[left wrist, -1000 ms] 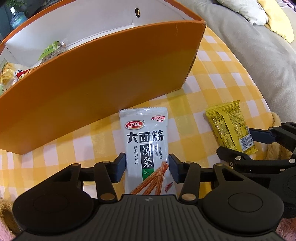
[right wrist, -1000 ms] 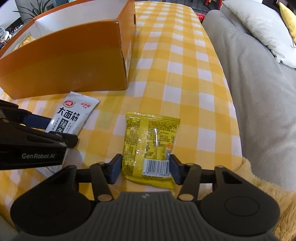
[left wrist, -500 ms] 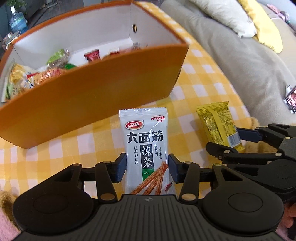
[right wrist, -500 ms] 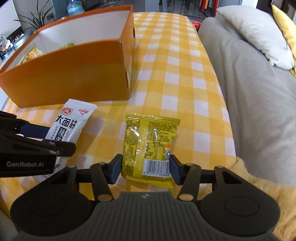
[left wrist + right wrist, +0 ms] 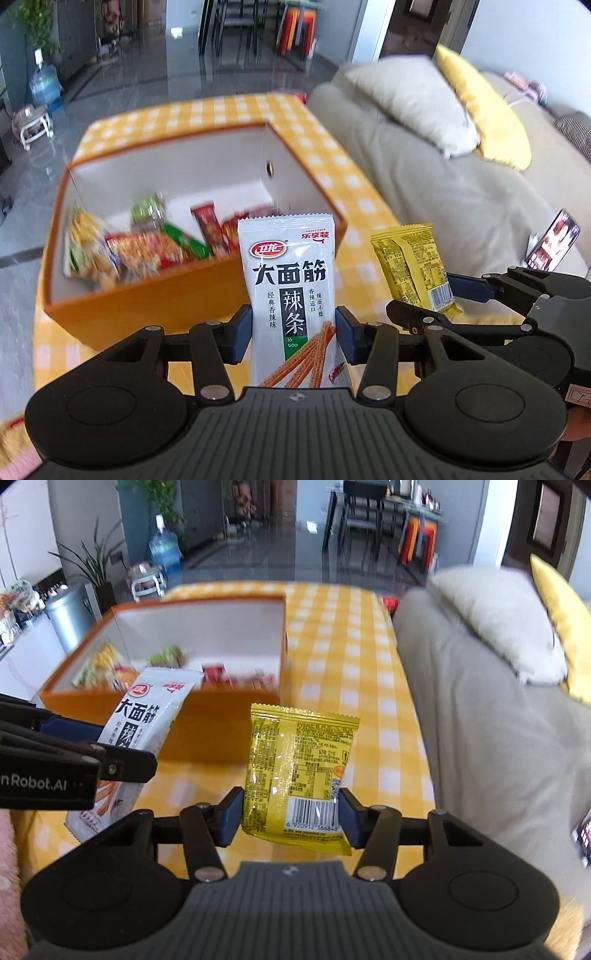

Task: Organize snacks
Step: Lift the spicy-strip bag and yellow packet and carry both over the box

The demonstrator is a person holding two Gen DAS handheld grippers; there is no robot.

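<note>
My left gripper (image 5: 294, 334) is shut on a white spicy-strip snack packet (image 5: 290, 280) and holds it in the air in front of the orange box (image 5: 147, 310). My right gripper (image 5: 291, 816) is shut on a yellow snack packet (image 5: 295, 764), also lifted off the table. The white packet (image 5: 147, 716) and the left gripper show at the left of the right wrist view. The yellow packet (image 5: 410, 266) and the right gripper show at the right of the left wrist view. The box (image 5: 207, 731) is white inside and holds several snack packets (image 5: 147, 247).
The box stands on a table with a yellow and white checked cloth (image 5: 343, 657). A grey sofa (image 5: 498, 738) with a white and a yellow cushion runs along the table's right side. A phone (image 5: 552, 240) lies on the sofa.
Both grippers have risen from the table with their packets, and the views now look down into the box from above its near wall.
</note>
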